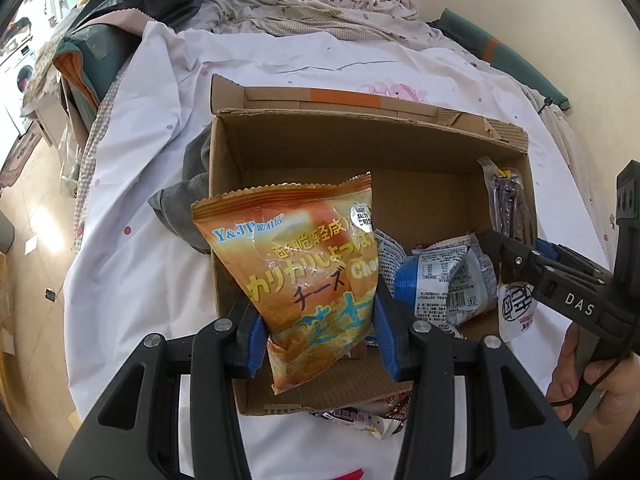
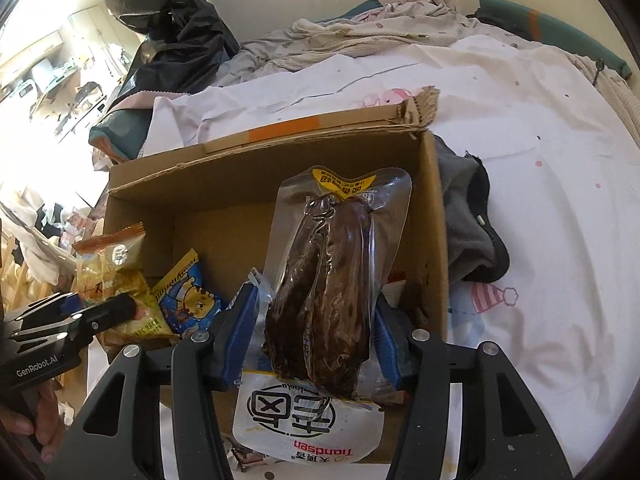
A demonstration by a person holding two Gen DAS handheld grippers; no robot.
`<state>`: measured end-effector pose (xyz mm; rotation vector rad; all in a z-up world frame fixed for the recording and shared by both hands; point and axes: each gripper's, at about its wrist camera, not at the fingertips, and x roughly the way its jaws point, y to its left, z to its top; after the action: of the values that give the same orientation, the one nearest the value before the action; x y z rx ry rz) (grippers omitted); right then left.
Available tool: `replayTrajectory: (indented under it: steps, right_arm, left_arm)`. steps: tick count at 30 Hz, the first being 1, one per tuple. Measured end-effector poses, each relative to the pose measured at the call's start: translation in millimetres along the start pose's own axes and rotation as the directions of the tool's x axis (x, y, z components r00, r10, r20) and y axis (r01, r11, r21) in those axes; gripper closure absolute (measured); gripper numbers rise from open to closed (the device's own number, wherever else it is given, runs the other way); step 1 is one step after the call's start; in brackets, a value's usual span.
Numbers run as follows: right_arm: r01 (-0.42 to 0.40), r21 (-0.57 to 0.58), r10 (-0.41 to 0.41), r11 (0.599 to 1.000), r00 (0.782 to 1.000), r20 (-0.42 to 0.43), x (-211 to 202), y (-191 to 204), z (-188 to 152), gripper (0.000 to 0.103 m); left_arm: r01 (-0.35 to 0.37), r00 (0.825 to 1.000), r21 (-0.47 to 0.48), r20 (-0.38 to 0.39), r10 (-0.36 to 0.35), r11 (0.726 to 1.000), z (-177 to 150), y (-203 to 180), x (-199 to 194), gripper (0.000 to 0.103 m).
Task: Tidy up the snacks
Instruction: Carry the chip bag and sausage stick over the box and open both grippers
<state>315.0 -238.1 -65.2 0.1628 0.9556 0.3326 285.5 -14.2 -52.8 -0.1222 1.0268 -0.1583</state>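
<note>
The cardboard box (image 1: 224,184) sits open on the white sheet (image 1: 132,264). My left gripper (image 1: 320,320) clamps an orange cheese snack bag (image 1: 304,264) over its seven o'clock corner. My right gripper (image 2: 316,340) pinches a vacuum-packed meat pouch (image 2: 328,280) above its five o'clock side.

- Left gripper (image 1: 318,320): black angular frame, blue pads inside the jaws, round silver screw heads on the arms; "GenRobot.AI" in white on its side.
- Right gripper (image 2: 316,338): same black-and-blue build; "DAS" in white lettering.
</note>
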Motion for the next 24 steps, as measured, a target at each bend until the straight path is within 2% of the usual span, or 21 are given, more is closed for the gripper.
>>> replayTrajectory:
  steps: [13, 16, 19, 20, 21, 24]
  right_arm:
    - [-0.019, 0.054, 0.019, 0.998, 1.0, -0.009, 0, -8, 0, 0.041]
    - [-0.028, 0.058, 0.028, 0.998, 1.0, 0.001, -2, -7, 1, 0.041]
    - [-0.04, 0.068, 0.04, 0.997, 0.999, 0.007, -4, -8, 1, 0.034]
    - [-0.044, 0.071, 0.043, 0.997, 0.999, 0.013, -5, -8, 2, 0.029]
    - [-0.044, 0.071, 0.042, 0.996, 0.999, 0.02, -7, -8, 2, 0.022]
    - [-0.038, 0.073, 0.035, 0.997, 0.998, 0.046, -14, -8, 4, 0.013]
  left_arm:
    - [-0.007, 1.0, -0.023, 0.009, 0.007, 1.0, -2, 0, -2, 0.059]
    - [0.011, 1.0, -0.019, 0.014, -0.01, 1.0, -3, -3, -4, 0.049]
    - [0.002, 0.999, 0.006, 0.038, -0.002, 1.0, -4, -9, -9, 0.029]
    - [-0.002, 0.999, 0.01, 0.043, 0.001, 1.0, -4, -10, -10, 0.021]
    - [-0.004, 0.999, 0.012, 0.048, 0.004, 1.0, -4, -11, -11, 0.017]
    - [-0.001, 0.998, 0.012, 0.059, 0.0, 1.0, -4, -12, -14, 0.016]
